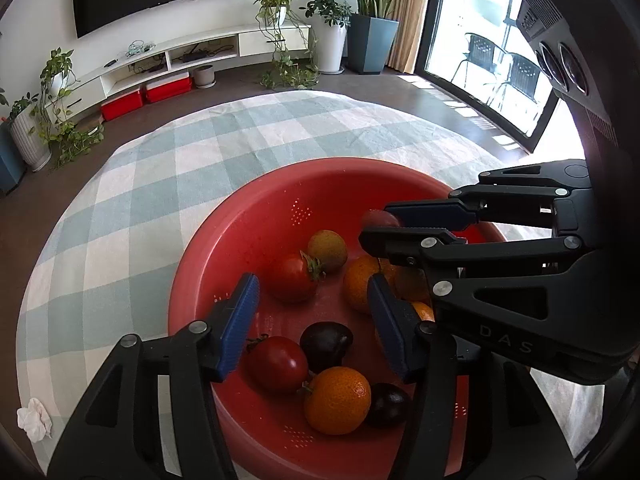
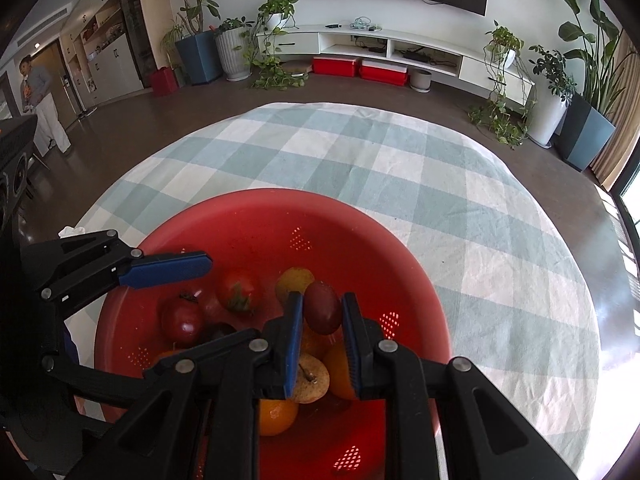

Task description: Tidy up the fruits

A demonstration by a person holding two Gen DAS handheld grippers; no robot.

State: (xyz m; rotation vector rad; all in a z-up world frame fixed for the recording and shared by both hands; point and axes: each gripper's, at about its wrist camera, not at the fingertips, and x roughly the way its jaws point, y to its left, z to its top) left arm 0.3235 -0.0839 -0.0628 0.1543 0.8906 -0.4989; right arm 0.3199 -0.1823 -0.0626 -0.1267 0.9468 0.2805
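Both your grippers hang over the red colander (image 1: 192, 280) on the checked cloth (image 1: 160, 168), and that is where the fruit is going: tomatoes, oranges and dark plums already lie loose in its bottom. Your right gripper (image 2: 322, 312) comes in from the near side, pointed steeply down, its blue pads pinched narrow on a small reddish-purple fruit (image 2: 322, 307). You carry it above the pile, over a brown pear (image 2: 310, 380) and an orange (image 2: 276, 414), so I judge you are about to let it fall among the others. From the left wrist view that same gripper reaches in from the right, with the fruit just peeking past its tip. Your left gripper (image 1: 312, 300) has its jaws parted to a moderate gap with nothing between them. A tomato (image 1: 276, 364), a dark plum (image 1: 326, 344) and another orange (image 1: 338, 400) lie below that gap, untouched. A crumpled white tissue (image 1: 34, 424) sits on the cloth at the near left.
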